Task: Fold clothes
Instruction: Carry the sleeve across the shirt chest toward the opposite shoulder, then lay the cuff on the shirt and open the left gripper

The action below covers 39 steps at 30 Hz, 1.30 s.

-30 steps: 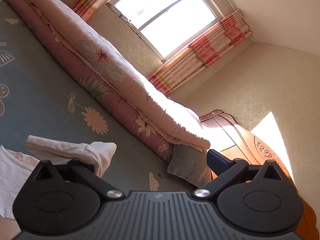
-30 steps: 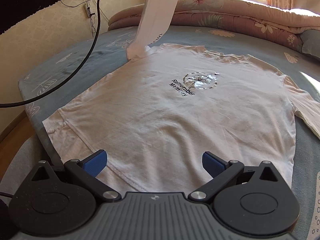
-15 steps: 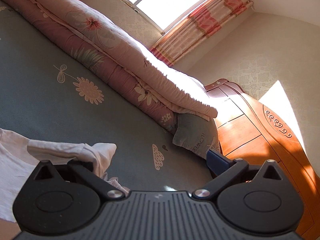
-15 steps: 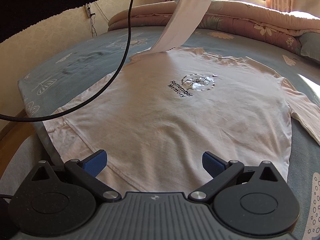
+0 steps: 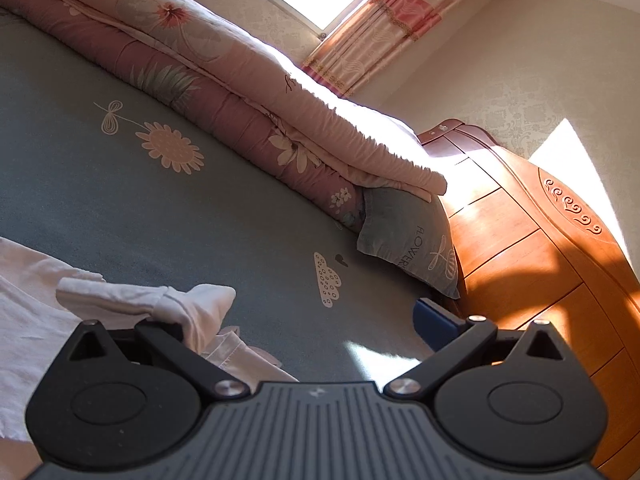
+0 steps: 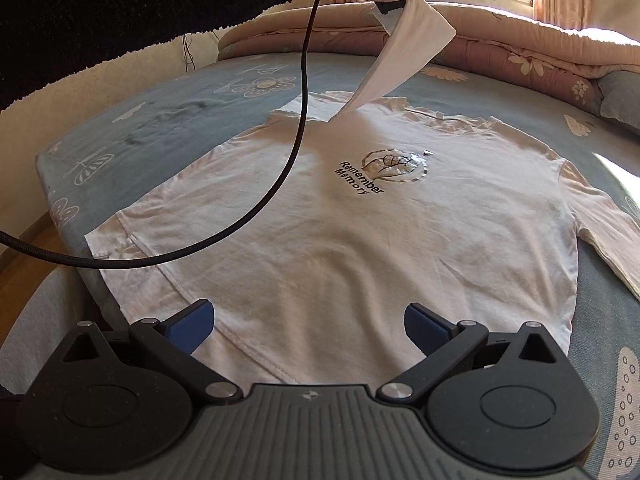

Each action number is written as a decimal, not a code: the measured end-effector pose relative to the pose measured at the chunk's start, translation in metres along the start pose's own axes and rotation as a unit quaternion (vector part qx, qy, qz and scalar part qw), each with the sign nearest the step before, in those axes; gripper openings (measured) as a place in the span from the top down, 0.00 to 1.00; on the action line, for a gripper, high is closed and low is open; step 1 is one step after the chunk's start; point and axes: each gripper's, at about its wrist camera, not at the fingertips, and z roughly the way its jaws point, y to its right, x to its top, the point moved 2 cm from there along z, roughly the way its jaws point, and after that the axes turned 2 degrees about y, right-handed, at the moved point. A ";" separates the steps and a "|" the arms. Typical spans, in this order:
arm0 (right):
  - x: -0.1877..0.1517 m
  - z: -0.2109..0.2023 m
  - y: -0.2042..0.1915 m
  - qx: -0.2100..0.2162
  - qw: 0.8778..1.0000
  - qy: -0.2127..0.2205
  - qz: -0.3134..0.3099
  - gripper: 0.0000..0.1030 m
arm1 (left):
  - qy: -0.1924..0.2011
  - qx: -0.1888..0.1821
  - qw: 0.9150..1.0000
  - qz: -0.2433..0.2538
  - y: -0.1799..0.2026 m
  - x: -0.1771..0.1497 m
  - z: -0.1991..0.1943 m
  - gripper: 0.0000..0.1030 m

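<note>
A white long-sleeved shirt [image 6: 360,232] with a "Remember Memory" print lies flat, front up, on the blue-grey bedsheet [image 6: 192,92]. My right gripper [image 6: 308,316] stands open just above the shirt's hem, with nothing between its fingers. A hand in a dark fuzzy sleeve holds my left gripper [image 6: 384,8] high over the collar end, and one shirt sleeve [image 6: 396,60] hangs from it. In the left wrist view the left gripper [image 5: 316,312] has its jaws wide apart. The sleeve cuff [image 5: 192,308] is bunched over its left finger and hides it. The other sleeve [image 6: 600,228] lies flat at the right.
A rolled pink floral quilt [image 5: 248,92] lies along the bed's far side under the window. Beside it are a blue-grey pillow [image 5: 404,232] and a wooden headboard [image 5: 540,248]. A black cable [image 6: 296,140] hangs across the shirt's left part. The bed's near-left corner [image 6: 60,216] drops to a wooden floor.
The left gripper has carried the hanging sleeve rightward, from the shirt's left shoulder to over the collar. Its view tilted down toward the bed. The right gripper has barely moved.
</note>
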 end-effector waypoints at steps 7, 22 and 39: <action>-0.001 -0.001 -0.001 -0.006 1.000 -0.002 -0.007 0.00 | -0.041 0.016 0.999 0.018 -0.003 -0.024 0.031 0.01; -0.001 -0.004 0.002 -0.013 1.000 -0.003 -0.002 0.00 | -0.285 0.081 0.890 0.348 0.033 -0.136 0.098 0.01; -0.002 -0.003 0.004 -0.025 1.000 -0.006 0.003 0.00 | -0.271 -0.057 0.952 0.128 -0.009 -0.090 0.038 0.01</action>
